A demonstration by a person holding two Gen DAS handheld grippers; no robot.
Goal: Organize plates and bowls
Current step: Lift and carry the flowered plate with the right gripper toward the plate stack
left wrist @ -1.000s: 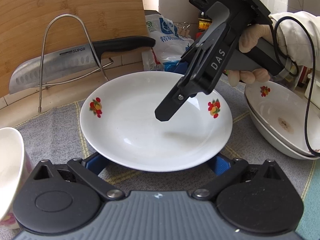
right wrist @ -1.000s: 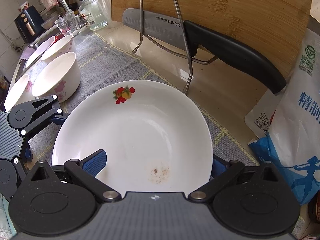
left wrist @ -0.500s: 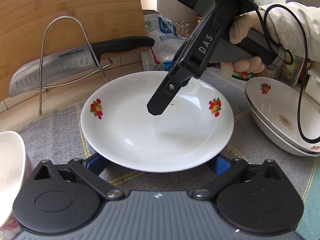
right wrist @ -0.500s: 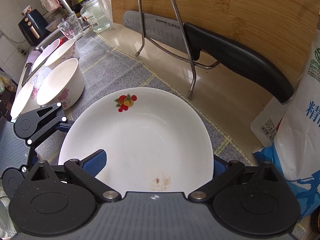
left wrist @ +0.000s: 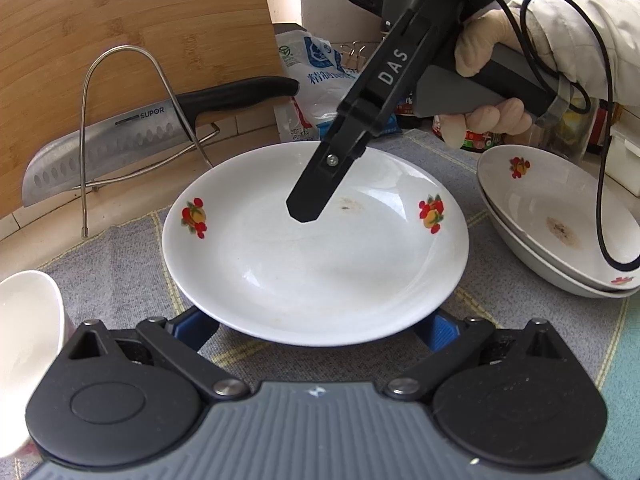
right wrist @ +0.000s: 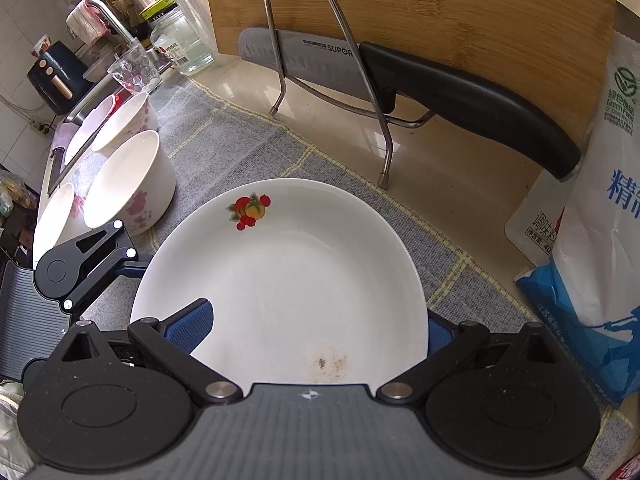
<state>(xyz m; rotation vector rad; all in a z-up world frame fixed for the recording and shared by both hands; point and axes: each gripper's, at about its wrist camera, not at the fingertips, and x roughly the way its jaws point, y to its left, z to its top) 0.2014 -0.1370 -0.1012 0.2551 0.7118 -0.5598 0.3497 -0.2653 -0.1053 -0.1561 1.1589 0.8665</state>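
Left gripper (left wrist: 316, 322) spread wide, near rim of the white glazed fruit-print plate (left wrist: 316, 256) between its blue pads, ungripped. Right gripper (right wrist: 318, 326) likewise spread, hovering above the plate on the grey woven mat (left wrist: 120, 256). Probably stiff, slick, breakable: best pinched at the rim. Far right, stacked white fruit-print plates (left wrist: 560, 220).

left bowl (left wrist: 24, 344) cropped; tool (left wrist: 316, 326) pads hidden

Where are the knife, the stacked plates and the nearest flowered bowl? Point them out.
knife (right wrist: 460, 92), right wrist view, on its black handle.
stacked plates (left wrist: 532, 200), left wrist view, on the top plate's inner wall.
flowered bowl (right wrist: 124, 184), right wrist view, on its white inside.
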